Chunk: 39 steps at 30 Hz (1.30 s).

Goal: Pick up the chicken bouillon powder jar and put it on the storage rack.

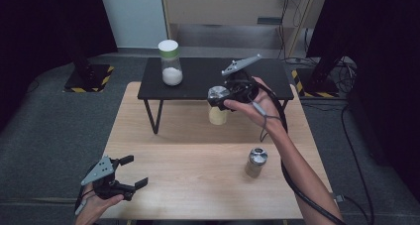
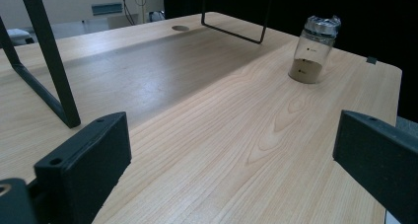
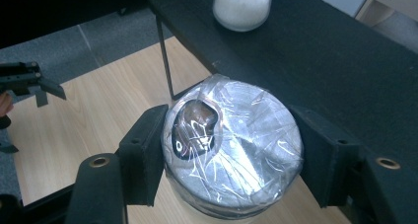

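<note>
The bench [image 1: 198,185] is pale wood with a clear grain, and a round cable hole sits near its far edge in the left gripper view. Across its back stands a low black shelf [image 1: 198,74] on thin metal legs. Around it the floor is grey carpet, with dark curtains at both sides, yellow-and-black striped stand bases and loose cables to the right, and a light wooden unit against the far wall.

The right gripper [image 1: 220,97] is held up in the air in front of the shelf's near edge, its fingers [image 3: 143,155] clamped on the silver lid of a small jar [image 3: 231,145] (the lid is wrapped in shiny clear film). The jar hangs clear of the bench, and its pale contents show below the gripper in the high view.

The left gripper [image 1: 133,173] rests low at the near left corner of the bench, its fingers [image 2: 84,169] spread wide with nothing between them.

A second small jar [image 1: 256,162] with a silver lid stands upright on the bench's right side, well apart from both grippers; it looks to hold a tan powder at the bottom, though the view is too coarse to be sure. On the shelf's left part stands a taller jar [image 1: 171,62] with a white-and-green lid and white grains inside.
</note>
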### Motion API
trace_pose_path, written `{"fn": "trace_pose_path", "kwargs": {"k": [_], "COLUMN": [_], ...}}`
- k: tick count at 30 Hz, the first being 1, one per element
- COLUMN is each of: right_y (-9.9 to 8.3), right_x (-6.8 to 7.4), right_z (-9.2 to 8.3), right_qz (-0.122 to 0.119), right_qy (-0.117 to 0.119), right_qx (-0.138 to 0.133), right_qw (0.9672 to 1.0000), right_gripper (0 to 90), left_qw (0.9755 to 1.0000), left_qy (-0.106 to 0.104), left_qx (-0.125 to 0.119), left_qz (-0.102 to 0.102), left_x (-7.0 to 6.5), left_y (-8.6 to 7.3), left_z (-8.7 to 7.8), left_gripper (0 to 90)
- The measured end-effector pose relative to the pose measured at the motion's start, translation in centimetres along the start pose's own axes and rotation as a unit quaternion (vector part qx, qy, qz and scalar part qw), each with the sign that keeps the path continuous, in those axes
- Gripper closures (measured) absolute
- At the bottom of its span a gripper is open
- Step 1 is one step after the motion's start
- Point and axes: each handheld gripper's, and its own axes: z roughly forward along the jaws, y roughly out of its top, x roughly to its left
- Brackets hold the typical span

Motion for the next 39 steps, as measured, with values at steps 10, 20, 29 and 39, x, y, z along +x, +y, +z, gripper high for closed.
{"fn": "trace_pose_path", "kwargs": {"k": [10,20,29,39], "right_y": [2.5,4.6,5.9,7.2], "right_x": [-0.5,-1.0,-1.6,-2.2], "right_z": [-0.8,-1.1,-0.5,0.5], "right_qz": [0.0,-0.001,0.007,0.027], "right_qy": [-0.014,-0.025,-0.037,-0.062], "right_qx": [0.009,0.009,0.009,0.007], "right_qw": [0.9999,0.9997,0.9992,0.9977], "right_gripper": [35.3,35.3,35.3,35.3], "left_qw": [1.0,1.0,1.0,1.0], "left_qy": [0.0,0.0,-0.001,0.001], "left_qx": [0.0,-0.001,-0.002,-0.003], "left_qz": [0.0,-0.001,-0.002,-0.003], "left_x": [0.0,0.0,0.1,0.1], "left_y": [0.0,0.0,-0.1,-0.1], "left_z": [0.0,0.0,0.0,-0.1], "left_gripper": [0.0,0.0,0.0,0.0]}}
